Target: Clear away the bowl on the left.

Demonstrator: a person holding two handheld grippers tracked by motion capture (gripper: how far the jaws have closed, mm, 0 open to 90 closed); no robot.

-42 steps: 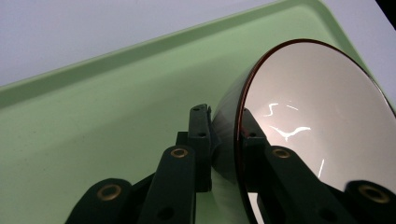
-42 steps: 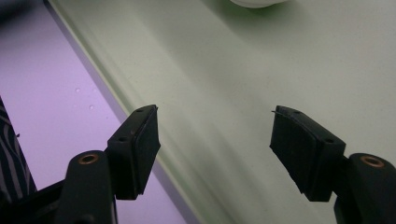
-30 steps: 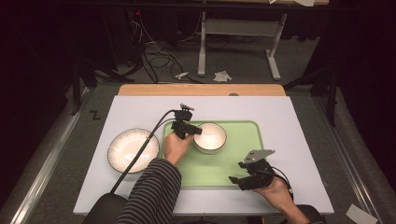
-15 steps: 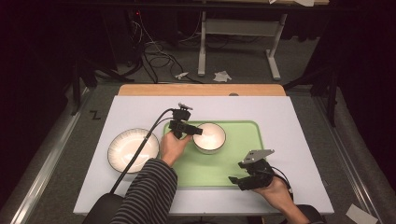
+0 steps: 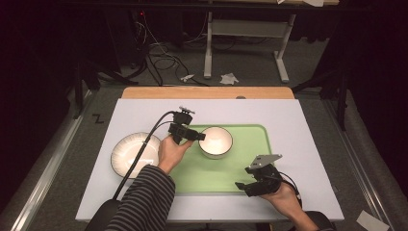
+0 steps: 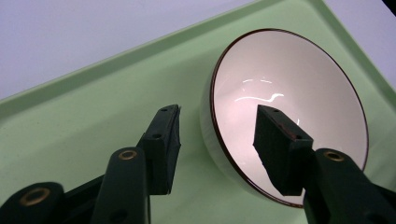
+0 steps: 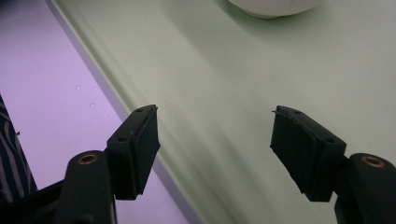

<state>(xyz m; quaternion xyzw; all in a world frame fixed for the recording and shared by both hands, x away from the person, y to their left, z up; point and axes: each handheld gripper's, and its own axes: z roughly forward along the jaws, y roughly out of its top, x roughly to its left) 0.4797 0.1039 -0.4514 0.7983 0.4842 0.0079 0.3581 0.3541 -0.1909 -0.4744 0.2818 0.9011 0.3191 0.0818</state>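
A white bowl (image 5: 216, 141) with a dark rim stands on the green tray (image 5: 255, 159), toward its back left. My left gripper (image 5: 198, 136) hangs at the bowl's left rim. In the left gripper view the jaws (image 6: 219, 116) straddle that rim of the bowl (image 6: 289, 107), one pad outside, one over the inside, neither pressing. They have just been opening. My right gripper (image 5: 243, 186) is open at the tray's front edge, and in its own view the gripper (image 7: 215, 119) has nothing between its pads above the tray (image 7: 280, 70).
A white plate (image 5: 132, 154) lies on the white table left of the tray, under my left wrist and cable. A wooden strip (image 5: 207, 92) runs along the table's far edge. The bowl's base (image 7: 275, 7) shows at the top of the right gripper view.
My left hand has drawn back a little toward the left and lifted slightly. The bowl sits where it was on the tray. The right hand has kept still.
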